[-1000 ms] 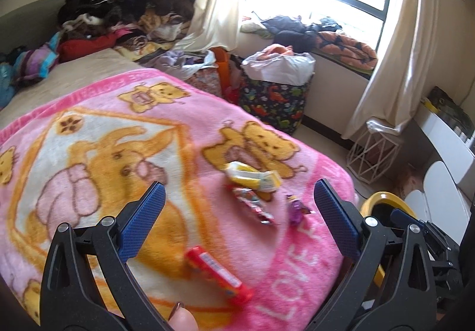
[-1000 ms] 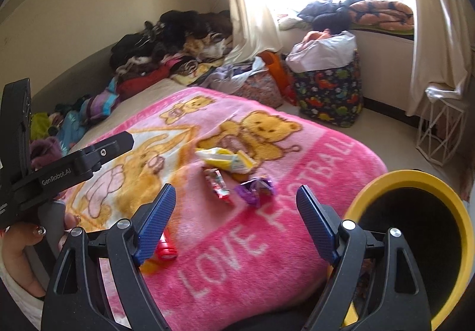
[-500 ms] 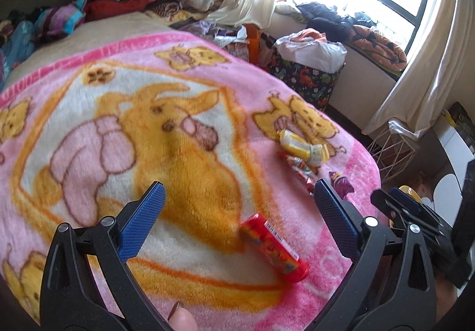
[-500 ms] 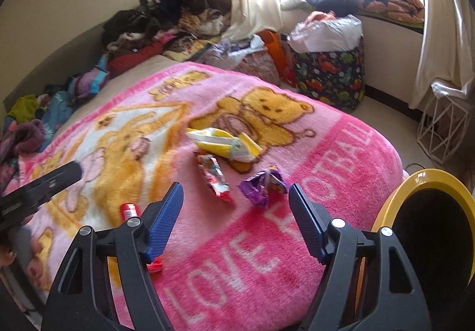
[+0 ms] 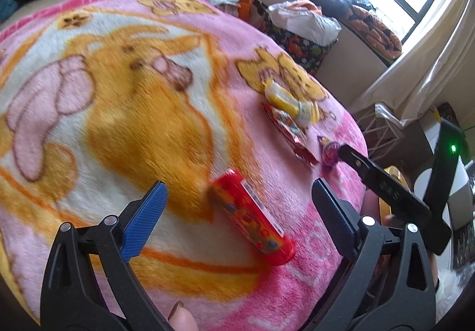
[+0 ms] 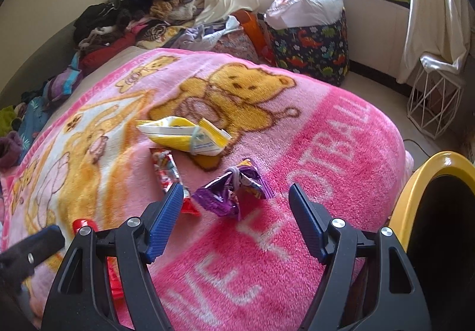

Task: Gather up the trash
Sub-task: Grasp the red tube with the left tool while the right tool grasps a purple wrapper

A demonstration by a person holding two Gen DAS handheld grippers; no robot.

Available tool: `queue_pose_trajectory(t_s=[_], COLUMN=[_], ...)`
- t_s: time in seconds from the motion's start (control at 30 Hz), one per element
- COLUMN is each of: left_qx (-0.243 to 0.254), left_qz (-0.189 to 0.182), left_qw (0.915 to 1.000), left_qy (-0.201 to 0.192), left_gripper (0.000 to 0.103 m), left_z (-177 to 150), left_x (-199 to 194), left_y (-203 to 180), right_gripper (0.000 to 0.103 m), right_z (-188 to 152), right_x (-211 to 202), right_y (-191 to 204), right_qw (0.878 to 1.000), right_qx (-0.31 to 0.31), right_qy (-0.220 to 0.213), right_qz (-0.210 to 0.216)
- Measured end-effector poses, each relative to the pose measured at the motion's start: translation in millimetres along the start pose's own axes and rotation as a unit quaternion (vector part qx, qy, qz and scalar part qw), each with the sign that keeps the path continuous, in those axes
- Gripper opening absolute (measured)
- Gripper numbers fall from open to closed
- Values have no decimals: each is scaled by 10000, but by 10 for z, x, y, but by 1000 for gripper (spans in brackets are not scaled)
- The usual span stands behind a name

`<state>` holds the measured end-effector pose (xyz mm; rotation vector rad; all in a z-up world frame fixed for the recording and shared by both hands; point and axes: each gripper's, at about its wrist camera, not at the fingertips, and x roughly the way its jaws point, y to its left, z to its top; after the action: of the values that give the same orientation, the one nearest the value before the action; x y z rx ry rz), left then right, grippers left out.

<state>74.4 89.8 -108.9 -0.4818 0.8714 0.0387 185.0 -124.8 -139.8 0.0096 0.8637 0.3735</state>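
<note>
Left wrist view: left gripper [image 5: 237,212] spread wide, red tube [image 5: 251,216] lying between its jaws on the blanket [image 5: 118,111], apparently untouched, frame is blurred. Right gripper [image 6: 234,209] also spread, purple wrapper [image 6: 231,191] just ahead between its fingers. Yellow packet [image 6: 184,135] and red wrapper [image 6: 166,167] beyond. Yellow bin [image 6: 415,191] at bed's right; clothes pile [image 6: 139,10] by wall.

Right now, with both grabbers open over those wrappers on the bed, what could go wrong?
The red tube lies on soft blanket, so the left gripper might push it aside or pinch fleece. The purple wrapper is crumpled and light; the right gripper might nip only a corner. The red wrapper beside it could get caught too.
</note>
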Motion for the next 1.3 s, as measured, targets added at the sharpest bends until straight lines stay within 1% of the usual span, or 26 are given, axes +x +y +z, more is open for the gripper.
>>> queue_pose_trajectory(t_s=[0.13, 0.17, 0.23, 0.3, 0.33, 0.37, 0.4, 0.5, 0.6, 0.67, 0.83, 1.07, 1.3], left_qx=[36, 47, 57, 63, 67, 65, 64, 98, 48, 6, -41, -117, 58], left_qz=[-62, -61, -13, 78, 122, 153, 174, 232, 291, 352, 311, 210, 42], left_qw=[9998, 9998, 9997, 9995, 9994, 9993, 9992, 9990, 9988, 9986, 9988, 9992, 9999], left_qy=[179, 208, 253, 288, 309, 330, 350, 375, 382, 383, 382, 309, 110], left_gripper=[85, 84, 81, 76, 73, 71, 70, 65, 56, 45, 40, 28, 25], left_z=[-63, -74, -85, -105, -115, -126, -139, -161, -171, -165, -165, -127, -56], left_x=[138, 174, 230, 277, 300, 321, 338, 369, 383, 383, 367, 265, 93], left_y=[-77, -93, -105, -98, -97, -92, -88, -81, -42, -7, 57, 56, -131], right_gripper=[68, 66, 57, 41, 38, 33, 32, 30, 28, 28, 27, 27, 27], right_z=[15, 22, 33, 42, 41, 35, 30, -7, -40, -70, -130, -164, -189], right_x=[112, 140, 170, 214, 234, 250, 258, 256, 226, 179, 60, -215, -462], right_y=[-30, -37, -40, -51, -61, -80, -90, -150, -175, -187, -232, -229, -210], right_qw=[9999, 9999, 9999, 9999, 9999, 9998, 9998, 9997, 9997, 9998, 9995, 9992, 9986], right_qx=[81, 94, 73, 43, 45, 54, 57, 102, 120, 132, 268, 288, 298], right_qy=[64, 71, 83, 128, 160, 187, 200, 197, 192, 166, 131, -29, -205], right_qz=[-8, -8, -9, -29, -42, -57, -61, -44, -10, 2, 111, 284, 387])
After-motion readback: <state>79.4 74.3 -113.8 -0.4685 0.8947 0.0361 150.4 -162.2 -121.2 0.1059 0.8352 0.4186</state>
